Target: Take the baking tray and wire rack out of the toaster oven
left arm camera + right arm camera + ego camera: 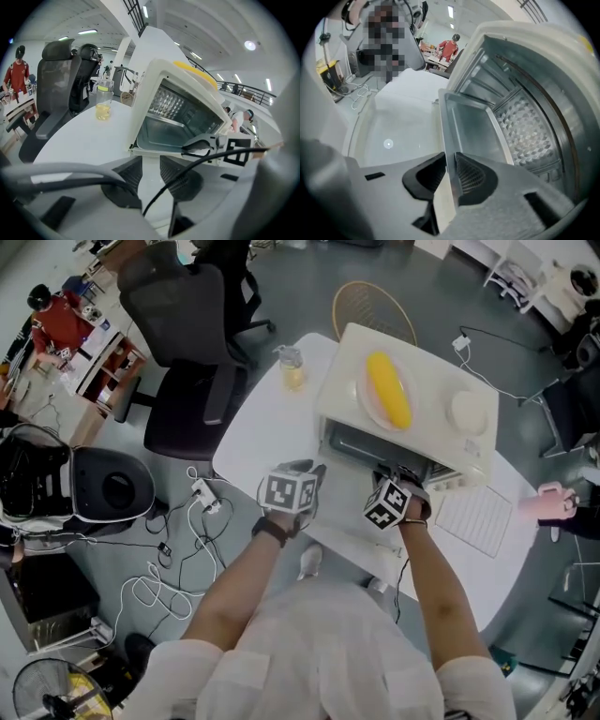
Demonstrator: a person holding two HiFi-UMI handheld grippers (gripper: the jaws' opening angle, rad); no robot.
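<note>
The white toaster oven [412,418] stands on a white table with its door [393,136] folded down. The metal baking tray [473,136] sits in the oven mouth, also seen in the left gripper view [164,133]. My right gripper [450,176] is at the oven mouth [389,472], shut on the tray's front rim, which runs between the pads. My left gripper [150,173] is open in front of the oven's left corner [314,470]; only a white surface shows between its pads. The wire rack [473,518] lies flat on the table right of the oven.
On the oven's top lie a plate with a corn cob [387,390] and a white round object [469,412]. A jar of yellow liquid [292,367] stands left of the oven. Black office chairs [187,334] and floor cables [178,559] are to the left.
</note>
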